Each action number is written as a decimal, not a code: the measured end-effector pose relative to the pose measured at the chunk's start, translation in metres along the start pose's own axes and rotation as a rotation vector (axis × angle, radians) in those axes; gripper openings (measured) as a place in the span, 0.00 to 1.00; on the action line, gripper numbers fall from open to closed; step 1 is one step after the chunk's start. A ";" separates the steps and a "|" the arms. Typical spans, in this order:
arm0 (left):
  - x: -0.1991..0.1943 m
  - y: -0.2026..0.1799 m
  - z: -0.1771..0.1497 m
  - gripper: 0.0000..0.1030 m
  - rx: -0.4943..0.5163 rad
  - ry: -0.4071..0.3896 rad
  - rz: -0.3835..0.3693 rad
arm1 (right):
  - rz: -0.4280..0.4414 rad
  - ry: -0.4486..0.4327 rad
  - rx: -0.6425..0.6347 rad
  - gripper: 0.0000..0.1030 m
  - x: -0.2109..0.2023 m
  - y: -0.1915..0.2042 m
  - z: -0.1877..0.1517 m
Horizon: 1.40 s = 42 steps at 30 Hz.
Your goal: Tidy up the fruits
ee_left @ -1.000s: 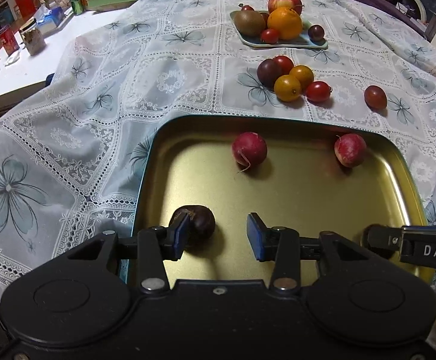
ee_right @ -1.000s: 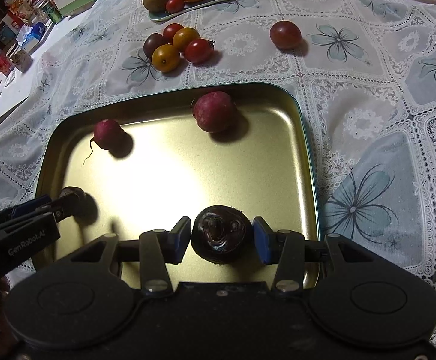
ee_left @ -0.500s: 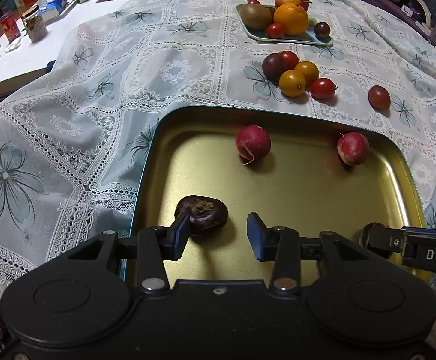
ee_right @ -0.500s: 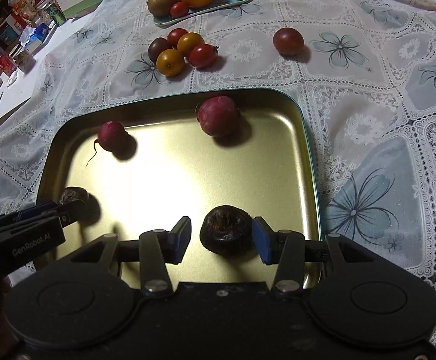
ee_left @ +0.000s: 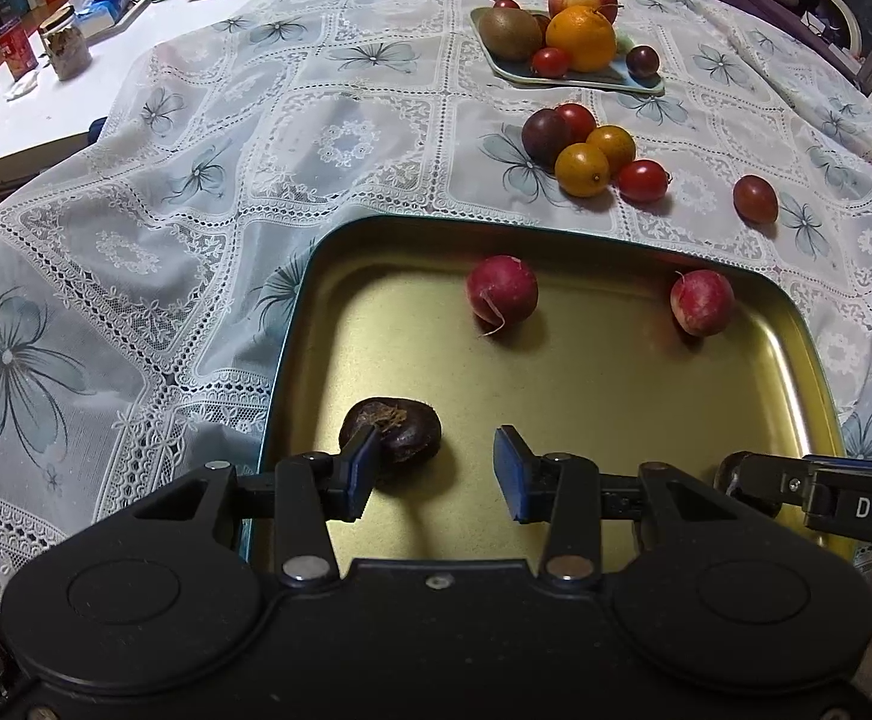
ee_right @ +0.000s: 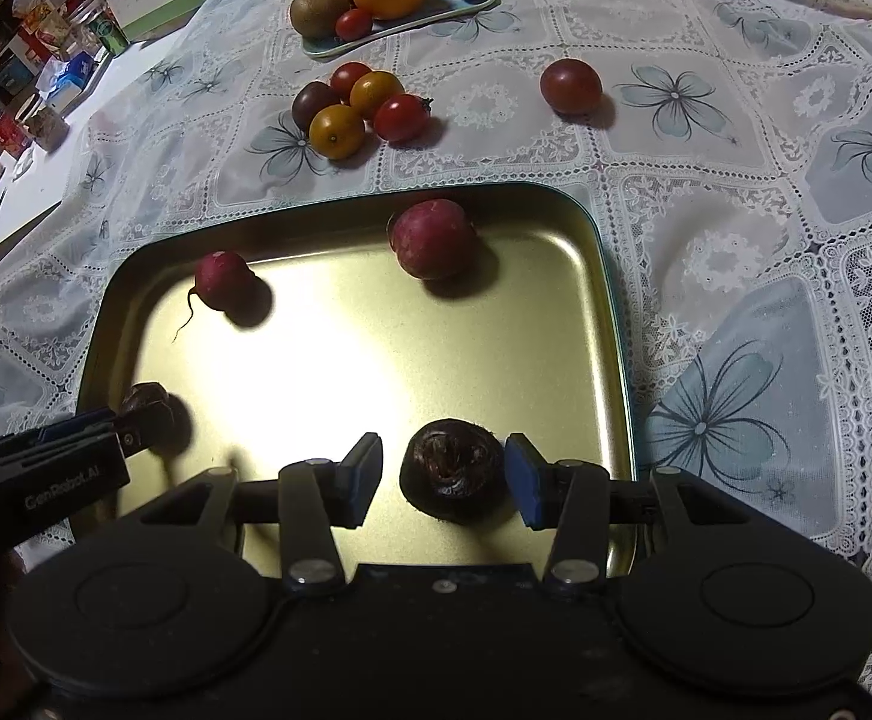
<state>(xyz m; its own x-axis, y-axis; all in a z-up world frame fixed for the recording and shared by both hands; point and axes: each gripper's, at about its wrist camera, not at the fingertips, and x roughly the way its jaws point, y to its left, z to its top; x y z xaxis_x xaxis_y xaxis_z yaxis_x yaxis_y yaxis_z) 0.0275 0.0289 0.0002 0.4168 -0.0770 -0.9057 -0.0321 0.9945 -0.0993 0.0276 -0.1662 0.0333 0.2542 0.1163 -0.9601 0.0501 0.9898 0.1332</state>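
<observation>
A gold metal tray lies on the lace tablecloth. Two red radishes lie at its far side, also seen in the right wrist view. My left gripper is open; a dark water chestnut lies on the tray by its left finger. My right gripper is open around a second dark water chestnut that rests on the tray. Each gripper shows at the edge of the other's view.
Beyond the tray is a cluster of small tomatoes, one lone dark tomato, and a pale plate with kiwi, orange, apple and tomatoes. Cans, jars and a calendar stand on the white table at far left.
Both grippers have pulled back and risen a little. The right gripper opened and let go of its water chestnut, which now lies on the tray. The left chestnut stays put.
</observation>
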 end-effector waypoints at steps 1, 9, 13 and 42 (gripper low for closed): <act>0.000 0.000 0.001 0.48 -0.001 0.000 -0.001 | 0.000 -0.001 0.001 0.46 -0.001 0.000 0.001; -0.001 -0.002 0.018 0.48 0.012 -0.006 -0.017 | -0.011 0.001 0.031 0.46 -0.005 -0.006 0.017; 0.000 -0.004 0.031 0.48 0.017 -0.005 -0.030 | -0.021 -0.010 0.066 0.46 -0.009 -0.015 0.032; 0.054 -0.041 0.142 0.48 0.052 -0.017 -0.030 | -0.117 -0.095 0.259 0.46 0.051 -0.060 0.182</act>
<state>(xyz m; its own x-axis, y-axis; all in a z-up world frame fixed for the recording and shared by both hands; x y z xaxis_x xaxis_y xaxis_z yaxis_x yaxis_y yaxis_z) 0.1804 -0.0060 0.0134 0.4326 -0.1065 -0.8953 0.0278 0.9941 -0.1048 0.2136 -0.2343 0.0212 0.3210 -0.0181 -0.9469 0.3261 0.9408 0.0926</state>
